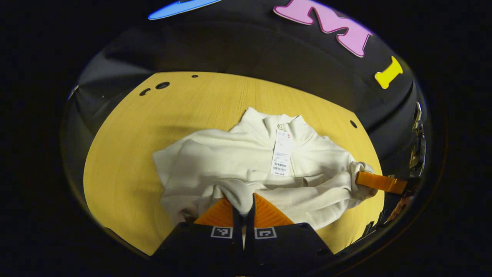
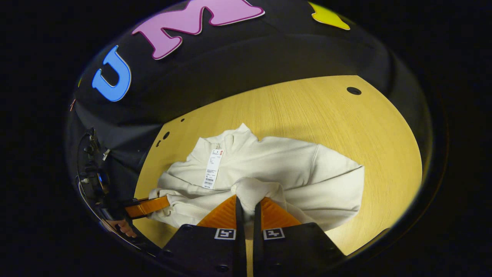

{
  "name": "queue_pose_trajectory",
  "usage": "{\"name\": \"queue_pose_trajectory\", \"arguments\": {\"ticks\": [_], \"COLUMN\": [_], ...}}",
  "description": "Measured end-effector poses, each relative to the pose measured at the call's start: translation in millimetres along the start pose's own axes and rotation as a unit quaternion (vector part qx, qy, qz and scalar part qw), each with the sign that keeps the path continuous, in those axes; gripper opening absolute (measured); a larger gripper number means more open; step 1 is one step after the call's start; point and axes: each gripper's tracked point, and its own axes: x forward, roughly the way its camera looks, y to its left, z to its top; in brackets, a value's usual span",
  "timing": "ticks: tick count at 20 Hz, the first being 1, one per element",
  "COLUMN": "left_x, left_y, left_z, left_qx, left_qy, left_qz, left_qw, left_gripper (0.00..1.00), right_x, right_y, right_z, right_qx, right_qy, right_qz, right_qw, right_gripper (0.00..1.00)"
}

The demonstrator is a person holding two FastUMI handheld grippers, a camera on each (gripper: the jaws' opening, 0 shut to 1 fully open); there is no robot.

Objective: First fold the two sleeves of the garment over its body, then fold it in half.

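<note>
a: wooden table, pale yellow grain, black cloth wall behind it. what are the grippers doing?

b: left gripper has its fingers pressed together on a bunched fold of the white garment, right at the near hem. the cloth rises in a small peak between them.

a: and the other one?

b: right gripper is pinched the same way on a lump of the garment near its own near edge. from the left gripper view, the right gripper comes in toward the table's right edge, gripping a wad of fabric at the garment's right end; i take it for the sleeve cuff, though i cannot be sure.

a: where does the garment lie?

b: around the middle of the table, collar toward the far edge, body spread flat, rumpled along the near side. a paper tag hangs from the collar down over the chest.

a: anything else?

b: in the right gripper view, the left gripper reaches in near the table's left edge, with a hand just below it. small dark holes sit in the table's far left corner.
</note>
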Motion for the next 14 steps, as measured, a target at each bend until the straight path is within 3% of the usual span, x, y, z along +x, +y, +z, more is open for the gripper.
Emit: {"name": "queue_pose_trajectory", "arguments": {"ticks": [5, 12, 14], "left_x": [24, 34, 34], "left_y": [4, 7, 7], "left_z": [-3, -4, -5], "left_qx": [0.001, -0.012, -0.012], "left_qy": [0.022, 0.037, 0.042], "left_qz": [0.012, 0.021, 0.024], "left_qw": [1.0, 0.999, 0.999], "left_gripper": [0.07, 0.07, 0.11], "right_x": [26, 39, 38], "right_y": [-10, -15, -14], "right_z": [-10, -21, -21], "right_qx": [-0.001, -0.045, -0.026], "right_qy": [0.025, 0.038, 0.043], "right_qz": [-0.014, -0.028, -0.031], "right_qw": [1.0, 0.998, 0.998], "right_gripper": [0.11, 0.11, 0.17]}}
